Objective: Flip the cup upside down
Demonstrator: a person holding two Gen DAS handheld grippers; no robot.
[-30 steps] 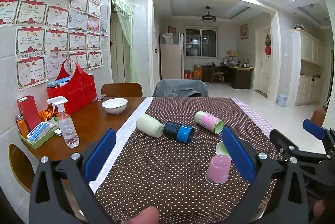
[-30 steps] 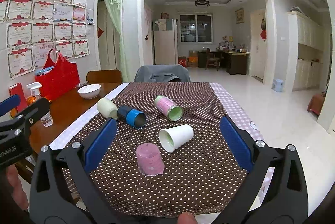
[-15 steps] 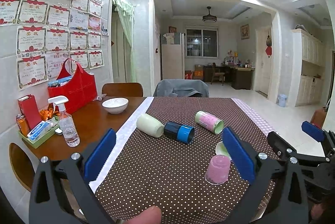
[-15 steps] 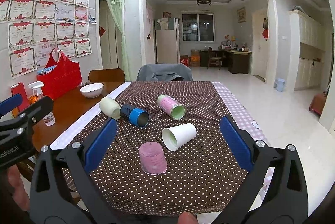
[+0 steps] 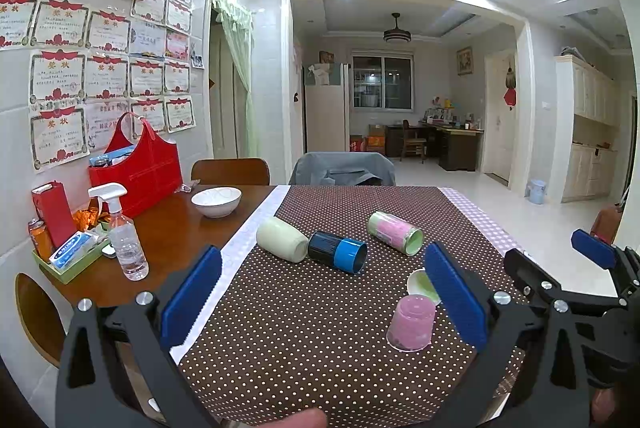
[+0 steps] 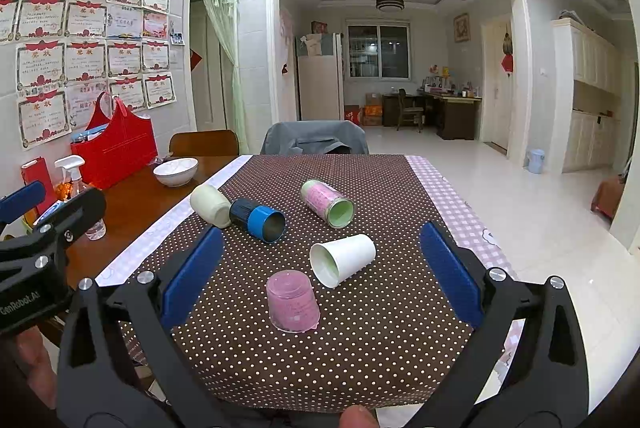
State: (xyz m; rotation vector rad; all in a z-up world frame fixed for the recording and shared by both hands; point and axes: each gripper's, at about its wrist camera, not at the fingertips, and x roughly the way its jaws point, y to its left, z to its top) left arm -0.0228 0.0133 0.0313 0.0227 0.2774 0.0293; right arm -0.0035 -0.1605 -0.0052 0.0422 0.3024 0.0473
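A pink cup (image 6: 293, 301) stands upside down on the dotted brown tablecloth (image 6: 360, 348); it also shows in the left wrist view (image 5: 411, 323). A white paper cup (image 6: 343, 259) lies on its side behind it, partly hidden in the left wrist view (image 5: 420, 284). A cream cup (image 6: 211, 205), a dark blue cup (image 6: 257, 214) and a pink-and-green cup (image 6: 327, 203) lie on their sides farther back. My right gripper (image 6: 318, 274) is open and empty, above the near table edge. My left gripper (image 5: 320, 294) is open and empty, to the left of the cups.
On the bare wooden table (image 5: 172, 228) at the left stand a white bowl (image 5: 216, 201), a spray bottle (image 5: 124, 240), a red bag (image 5: 138, 168) and a green tray (image 5: 70, 260) of small items. Chairs (image 5: 342, 168) stand at the far end.
Both grippers have drifted slightly; the right wrist view has shifted a little so the cups sit a bit farther right. No cup has moved.
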